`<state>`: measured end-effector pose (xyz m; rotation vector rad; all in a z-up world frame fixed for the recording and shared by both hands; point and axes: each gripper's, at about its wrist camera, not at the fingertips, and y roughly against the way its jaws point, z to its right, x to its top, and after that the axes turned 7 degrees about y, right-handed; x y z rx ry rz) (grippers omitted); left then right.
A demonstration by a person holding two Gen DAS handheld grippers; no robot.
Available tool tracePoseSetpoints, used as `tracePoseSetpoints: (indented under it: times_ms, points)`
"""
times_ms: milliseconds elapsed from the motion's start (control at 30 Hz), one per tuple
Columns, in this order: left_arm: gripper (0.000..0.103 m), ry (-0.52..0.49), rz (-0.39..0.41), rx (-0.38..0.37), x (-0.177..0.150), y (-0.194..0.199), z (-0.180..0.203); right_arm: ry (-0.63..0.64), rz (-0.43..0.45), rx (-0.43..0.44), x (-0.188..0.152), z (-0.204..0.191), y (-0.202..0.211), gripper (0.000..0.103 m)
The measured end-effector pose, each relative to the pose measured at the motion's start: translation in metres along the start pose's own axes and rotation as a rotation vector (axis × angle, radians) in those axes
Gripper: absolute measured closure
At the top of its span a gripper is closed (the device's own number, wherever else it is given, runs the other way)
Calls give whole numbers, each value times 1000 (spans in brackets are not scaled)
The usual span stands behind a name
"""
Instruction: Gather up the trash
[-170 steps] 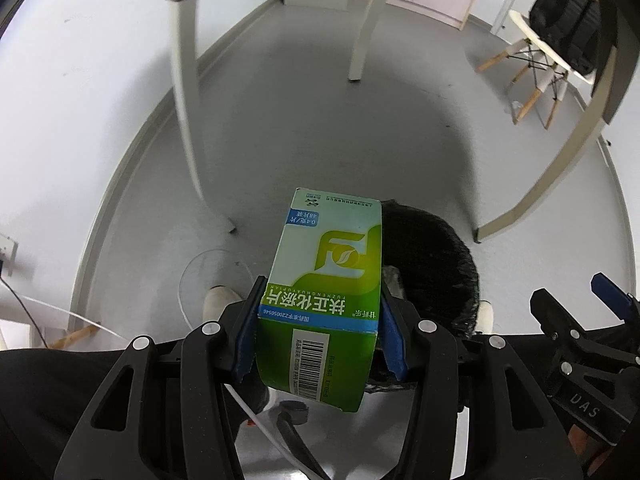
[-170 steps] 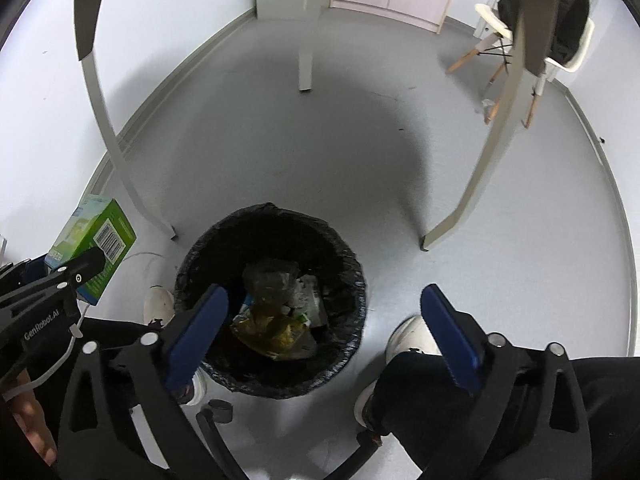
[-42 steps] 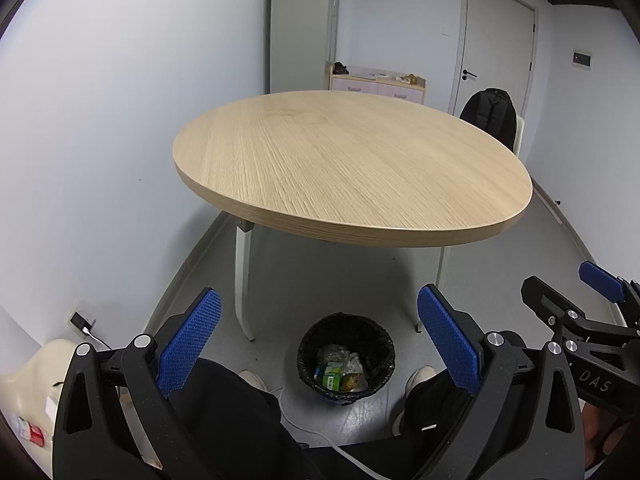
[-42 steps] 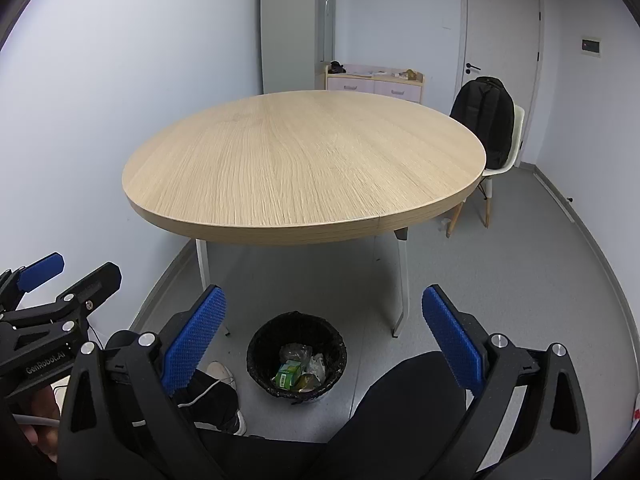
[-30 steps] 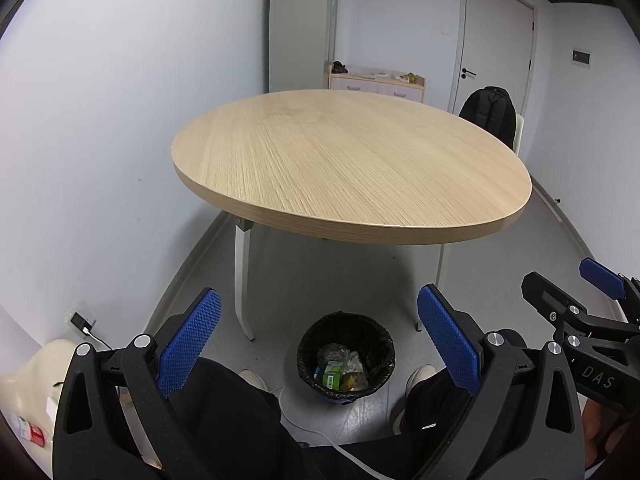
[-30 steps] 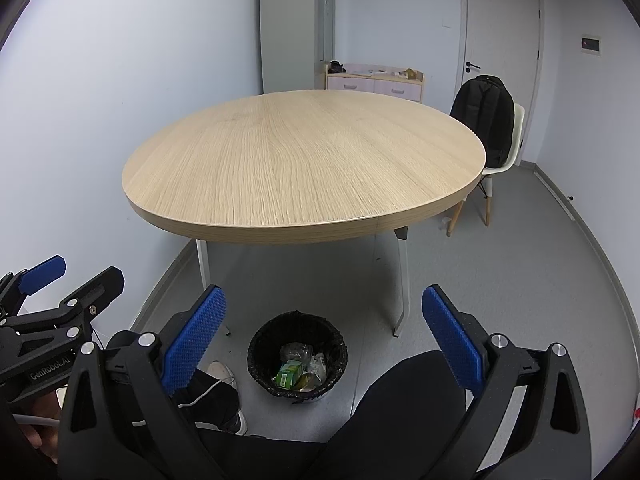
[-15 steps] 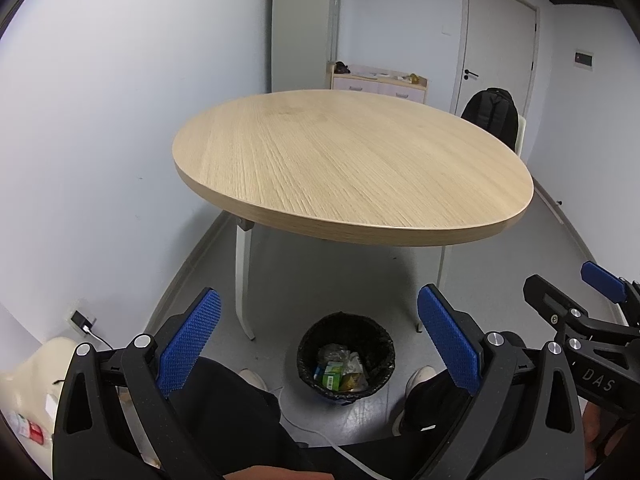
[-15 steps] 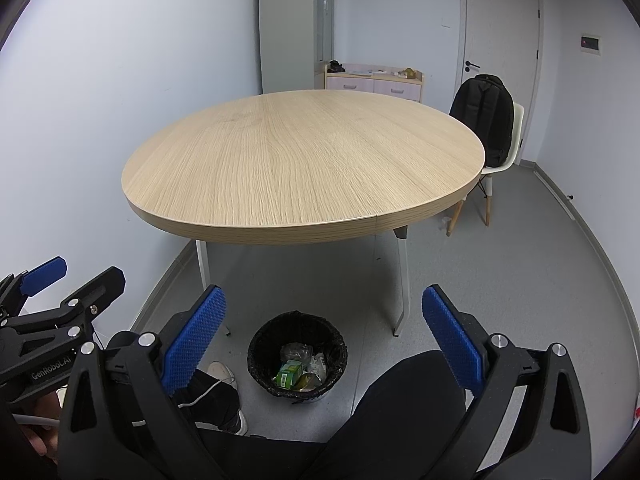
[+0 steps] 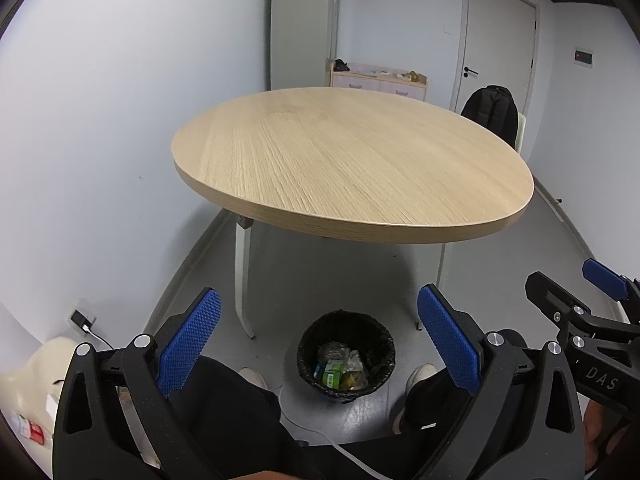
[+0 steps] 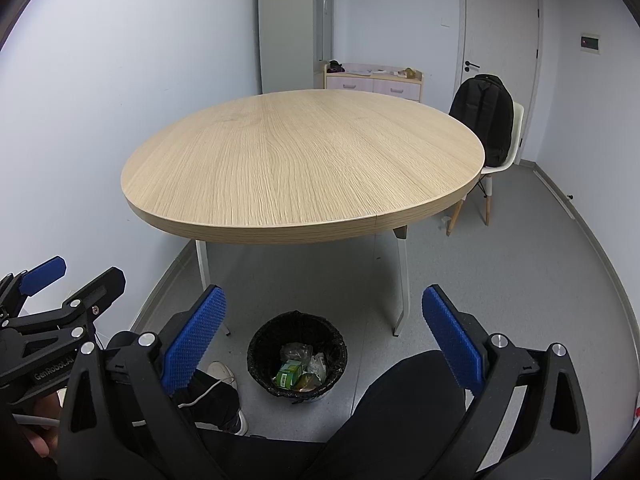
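Nothing is shifting since half a second ago — both grippers are hovering, jaws spread wide and empty. Left gripper (image 9: 318, 338) and right gripper (image 10: 324, 340) are pointing over the bare surface (image 10: 304, 160); the green carton (image 10: 289, 373) is lying in the bin (image 10: 297, 354) below — between the person's feet.

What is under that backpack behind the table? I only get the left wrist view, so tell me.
Observer: The backpack stands on a white chair with splayed wooden legs, right beside the table.
Operator: Now report the right claw. I see only its side.
Observer: The right claw is wide open with nothing between its pads. The bin shows on the floor through the gap.
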<state>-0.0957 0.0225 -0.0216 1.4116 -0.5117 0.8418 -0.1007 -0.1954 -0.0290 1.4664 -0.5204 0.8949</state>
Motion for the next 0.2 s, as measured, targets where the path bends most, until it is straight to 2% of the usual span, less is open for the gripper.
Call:
tracePoseSetpoints:
  times_ms: [200]
  points:
    - [6, -7, -2, -3, 1, -1, 1, 0, 1, 0, 0, 0, 0, 8]
